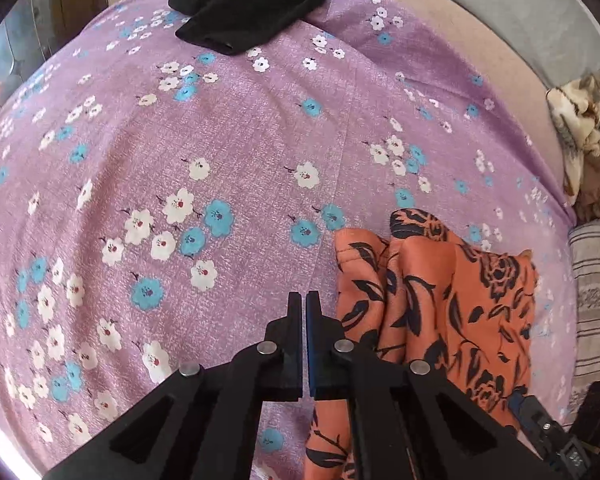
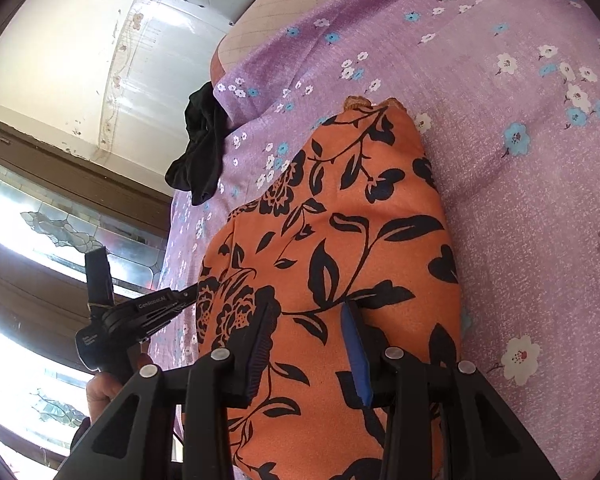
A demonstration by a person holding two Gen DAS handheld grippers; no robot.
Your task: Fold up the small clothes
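Between the left claw's (image 1: 304,298) fingers nothing shows: the jaws stand pressed together, empty, hanging over the purple flowered sheet (image 1: 228,152). Just to its right lies the orange cloth (image 1: 440,292), printed with black leaves and roses, bunched in soft folds on the sheet. Its nearest edge runs beside the claw's right finger; whether the two touch cannot be told.

Across the same cloth the right claw (image 2: 310,312) stands partly open, one finger on each side of a stretch of orange fabric. The tips sit against the cloth, but whether the pads pinch it cannot be told. From this view the cloth (image 2: 340,220) lies as a folded, rounded bundle on the sheet (image 2: 520,200), and the left claw (image 2: 140,312) shows at its left edge, held by a hand (image 2: 104,392).

Farther off, a black garment (image 1: 252,4) lies crumpled at the sheet's far edge. A beige rumpled cloth (image 1: 584,136) and a striped fabric (image 1: 596,292) sit past the sheet's right side.
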